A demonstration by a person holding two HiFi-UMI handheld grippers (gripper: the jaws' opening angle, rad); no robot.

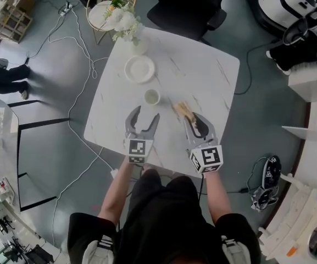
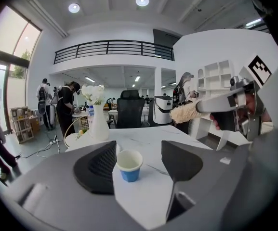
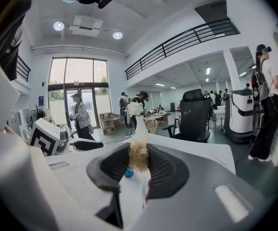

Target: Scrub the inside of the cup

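Observation:
A small paper cup, white inside and blue outside, stands upright on the white marble table. My left gripper hovers just short of it with its jaws open; in the left gripper view the cup shows in the gap between the pads, untouched. My right gripper is shut on a brush with a white handle, whose tan bristle head sticks out past the jaws to the right of the cup. Those bristles fill the gap in the right gripper view, and the brush also shows in the left gripper view.
A white plate lies beyond the cup. A vase of white flowers stands at the table's far left corner. Behind the table are a wire side table and a black office chair. Cables run over the floor at the left.

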